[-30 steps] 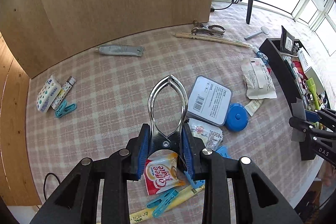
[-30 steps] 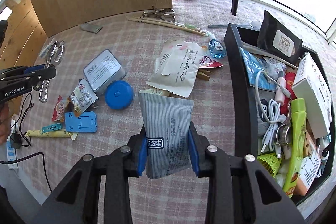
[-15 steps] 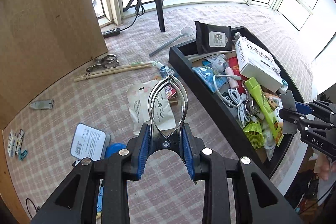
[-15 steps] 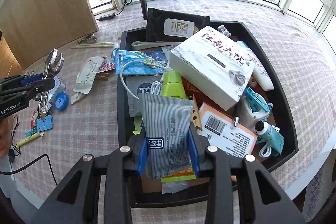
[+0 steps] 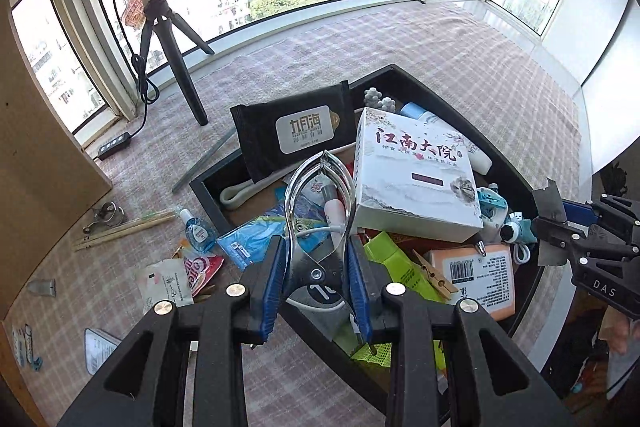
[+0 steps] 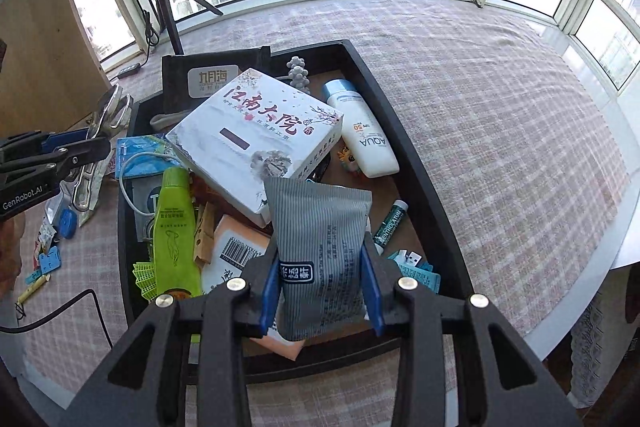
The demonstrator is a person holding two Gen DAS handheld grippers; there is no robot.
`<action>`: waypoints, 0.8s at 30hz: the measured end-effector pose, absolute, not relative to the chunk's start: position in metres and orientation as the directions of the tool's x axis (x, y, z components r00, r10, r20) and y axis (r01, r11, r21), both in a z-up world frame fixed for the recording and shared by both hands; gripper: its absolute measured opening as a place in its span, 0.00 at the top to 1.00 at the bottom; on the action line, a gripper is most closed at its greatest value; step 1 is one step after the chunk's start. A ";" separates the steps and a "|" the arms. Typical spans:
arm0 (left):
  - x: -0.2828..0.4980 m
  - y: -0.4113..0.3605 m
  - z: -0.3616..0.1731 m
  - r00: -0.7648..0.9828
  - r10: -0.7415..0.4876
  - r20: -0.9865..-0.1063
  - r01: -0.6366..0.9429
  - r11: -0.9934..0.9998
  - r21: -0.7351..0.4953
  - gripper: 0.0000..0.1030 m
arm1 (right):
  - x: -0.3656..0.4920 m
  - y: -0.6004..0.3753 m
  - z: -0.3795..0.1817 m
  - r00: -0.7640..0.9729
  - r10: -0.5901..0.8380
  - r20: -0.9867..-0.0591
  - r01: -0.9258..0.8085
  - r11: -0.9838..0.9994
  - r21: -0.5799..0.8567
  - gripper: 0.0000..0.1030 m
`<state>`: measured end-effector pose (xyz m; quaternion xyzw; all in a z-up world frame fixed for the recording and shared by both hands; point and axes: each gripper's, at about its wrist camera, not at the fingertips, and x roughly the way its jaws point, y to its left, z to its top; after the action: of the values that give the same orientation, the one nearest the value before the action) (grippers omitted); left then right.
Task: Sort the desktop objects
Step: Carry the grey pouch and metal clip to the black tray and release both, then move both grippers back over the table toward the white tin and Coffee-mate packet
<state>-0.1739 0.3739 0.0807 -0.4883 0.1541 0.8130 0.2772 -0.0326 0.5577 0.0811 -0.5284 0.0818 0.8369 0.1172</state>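
My left gripper (image 5: 316, 283) holds a shiny metal clip (image 5: 320, 211) by its handles over the left part of the black tray (image 5: 376, 73). Its jaws are opening, and the blue pads still touch the clip. My right gripper (image 6: 320, 291) carries a grey striped pouch (image 6: 320, 227) upright above the tray's (image 6: 416, 179) near end. Those jaws are opening too, with the pouch still between the pads. The tray is crowded: a white printed box (image 6: 256, 135), a green tube (image 6: 174, 227), a sunscreen bottle (image 6: 360, 131) and a black wipes pack (image 5: 296, 127).
A tripod (image 5: 176, 67) with a ring light stands behind the tray, beside a wooden board (image 5: 40, 147). Chopsticks (image 5: 124, 227), a small blue bottle (image 5: 196, 231) and sachets lie on the checked cloth left of the tray. The table's round edge (image 6: 600, 227) runs on the right.
Both grippers swung from the cluttered cloth to above the tray, carrying the clip and the pouch. Both pairs of jaws now stand wider than before.
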 end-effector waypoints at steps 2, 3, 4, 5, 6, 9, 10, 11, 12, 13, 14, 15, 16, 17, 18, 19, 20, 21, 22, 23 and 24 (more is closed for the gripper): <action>-0.177 0.377 0.086 -0.379 0.321 -0.868 -0.593 -0.804 -0.038 0.46 | -0.035 0.562 0.083 -0.415 0.137 -0.900 -0.292 -0.956 -0.011 0.40; -0.177 0.377 0.089 -0.392 0.320 -0.863 -0.587 -0.809 -0.033 0.46 | -0.035 0.563 0.085 -0.420 0.149 -0.895 -0.296 -0.955 -0.020 0.40; -0.178 0.378 0.091 -0.405 0.311 -0.860 -0.582 -0.813 -0.020 0.46 | -0.036 0.564 0.086 -0.424 0.149 -0.893 -0.295 -0.955 -0.019 0.40; -0.178 0.378 0.092 -0.415 0.304 -0.858 -0.581 -0.814 -0.008 0.46 | -0.038 0.565 0.087 -0.428 0.144 -0.892 -0.293 -0.956 -0.013 0.40; -0.178 0.377 0.092 -0.416 0.300 -0.858 -0.582 -0.813 -0.002 0.46 | -0.038 0.566 0.088 -0.432 0.141 -0.891 -0.291 -0.957 -0.010 0.40; -0.179 0.372 0.092 -0.421 0.288 -0.860 -0.577 -0.816 0.010 0.47 | -0.042 0.565 0.088 -0.440 0.138 -0.888 -0.286 -0.958 -0.007 0.40; -0.180 0.370 0.092 -0.423 0.283 -0.861 -0.573 -0.820 0.011 0.47 | -0.044 0.564 0.088 -0.441 0.133 -0.888 -0.285 -0.958 -0.002 0.40; -0.181 0.367 0.091 -0.421 0.281 -0.863 -0.567 -0.824 0.009 0.47 | -0.044 0.564 0.088 -0.442 0.126 -0.888 -0.285 -0.958 0.006 0.40; -0.182 0.364 0.091 -0.415 0.281 -0.865 -0.563 -0.827 0.001 0.48 | -0.046 0.564 0.087 -0.441 0.116 -0.890 -0.286 -0.958 0.016 0.39; -0.183 0.361 0.090 -0.408 0.281 -0.868 -0.560 -0.828 -0.005 0.49 | -0.047 0.565 0.086 -0.437 0.109 -0.893 -0.286 -0.958 0.024 0.39; -0.184 0.358 0.090 -0.407 0.280 -0.869 -0.555 -0.832 -0.008 0.49 | -0.049 0.566 0.085 -0.432 0.102 -0.896 -0.286 -0.958 0.028 0.39; -0.184 0.355 0.090 -0.408 0.278 -0.870 -0.550 -0.835 -0.009 0.49 | -0.050 0.567 0.084 -0.427 0.095 -0.899 -0.284 -0.958 0.034 0.38; -0.185 0.352 0.090 -0.407 0.278 -0.870 -0.547 -0.837 -0.011 0.49 | -0.051 0.567 0.083 -0.425 0.085 -0.901 -0.282 -0.959 0.042 0.38; -0.185 0.350 0.090 -0.405 0.278 -0.871 -0.544 -0.839 -0.015 0.49 | -0.050 0.567 0.084 -0.428 0.082 -0.900 -0.285 -0.957 0.048 0.37; -0.186 0.348 0.089 -0.404 0.277 -0.872 -0.541 -0.841 -0.017 0.50 | -0.049 0.567 0.085 -0.430 0.089 -0.898 -0.291 -0.956 0.044 0.35; -0.186 0.346 0.089 -0.402 0.276 -0.873 -0.539 -0.842 -0.018 0.50 | -0.049 0.567 0.085 -0.432 0.100 -0.896 -0.295 -0.955 0.036 0.33; -0.186 0.345 0.089 -0.401 0.277 -0.873 -0.540 -0.842 -0.019 0.50 | -0.049 0.567 0.086 -0.436 0.106 -0.894 -0.295 -0.955 0.030 0.30; -0.185 0.344 0.089 -0.400 0.277 -0.873 -0.540 -0.841 -0.020 0.50 | -0.049 0.567 0.087 -0.441 0.106 -0.891 -0.291 -0.956 0.030 0.28; -0.185 0.343 0.089 -0.400 0.278 -0.874 -0.540 -0.842 -0.020 0.50 | -0.049 0.567 0.087 -0.443 0.103 -0.891 -0.287 -0.958 0.032 0.27; -0.184 0.342 0.089 -0.399 0.278 -0.874 -0.540 -0.842 -0.022 0.50 | -0.050 0.567 0.087 -0.444 0.099 -0.891 -0.283 -0.959 0.034 0.27; -0.184 0.342 0.089 -0.398 0.279 -0.874 -0.540 -0.841 -0.022 0.50 | -0.051 0.567 0.087 -0.443 0.097 -0.891 -0.281 -0.959 0.035 0.27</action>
<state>-0.1840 0.3418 0.0889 -0.4891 0.1337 0.8254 0.2482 -0.0506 0.5668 0.0866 -0.5156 0.0892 0.8448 0.1118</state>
